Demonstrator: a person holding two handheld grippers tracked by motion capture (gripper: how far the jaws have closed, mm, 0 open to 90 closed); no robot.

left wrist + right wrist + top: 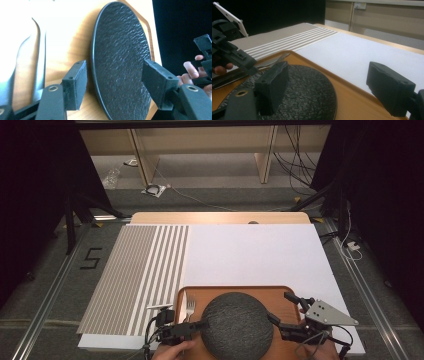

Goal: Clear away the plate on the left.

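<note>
Your wooden tray (280, 292) holds a dark textured round plate (237, 325) and, left of it, a fork (190, 308). Your left gripper (196, 325) has its jaws apart astride the plate's left rim. Your right gripper (282, 306) also stands open at the right rim. Beyond the tray lie a white mat (255, 255) and a striped placemat (135, 275) on the table (220, 217), then grey floor (215, 200) with cables (295, 155).

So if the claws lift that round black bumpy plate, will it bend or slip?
Probably not bend: the round black bumpy plate looks rigid, like stoneware, so likely heavy and breakable if dropped. Its rough surface should help grip, though the thin rim gives little to hold. Lying flat on the wooden tray, it would slide, not roll.
</note>
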